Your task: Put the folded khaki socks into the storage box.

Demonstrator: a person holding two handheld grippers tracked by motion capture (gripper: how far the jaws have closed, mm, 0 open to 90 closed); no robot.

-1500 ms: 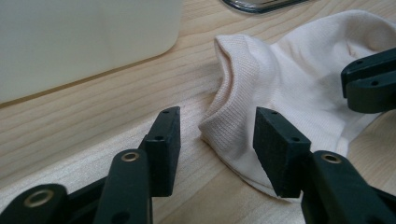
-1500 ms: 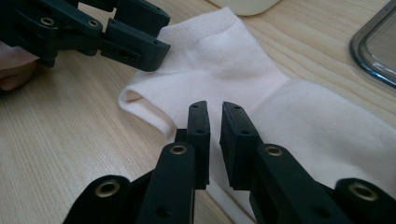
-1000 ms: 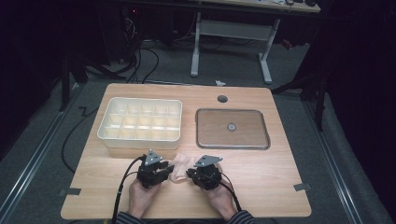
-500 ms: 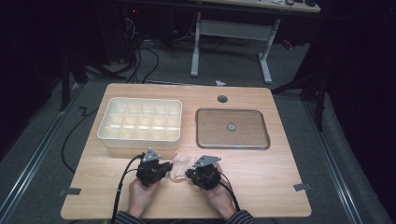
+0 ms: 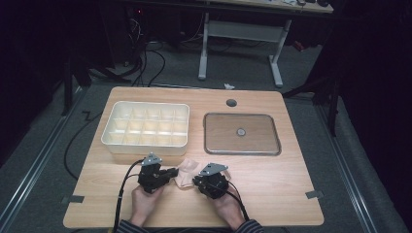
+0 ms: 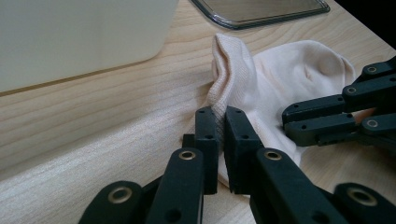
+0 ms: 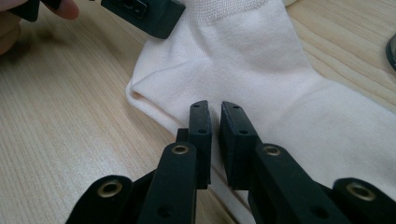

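Divided box (image 5: 145, 128): white, many small compartments, at the back left of the surface (image 5: 291, 184), near its left edge.
Left gripper (image 5: 171, 175): near the front edge, just in front of the box; its jaws have just been closing and now pinch the ribbed cuff edge of the sock, as the left gripper view (image 6: 220, 130) shows.
Sock (image 5: 187, 173): pale cream, lying flat near the front edge at the middle, between the two grippers; in the left gripper view (image 6: 289, 79) its cuff stands up in a fold.
Right gripper (image 5: 197, 182): jaws closed on the sock's near edge (image 7: 214, 126).
Tray (image 5: 241, 133): shallow, clear-rimmed, at the back right.
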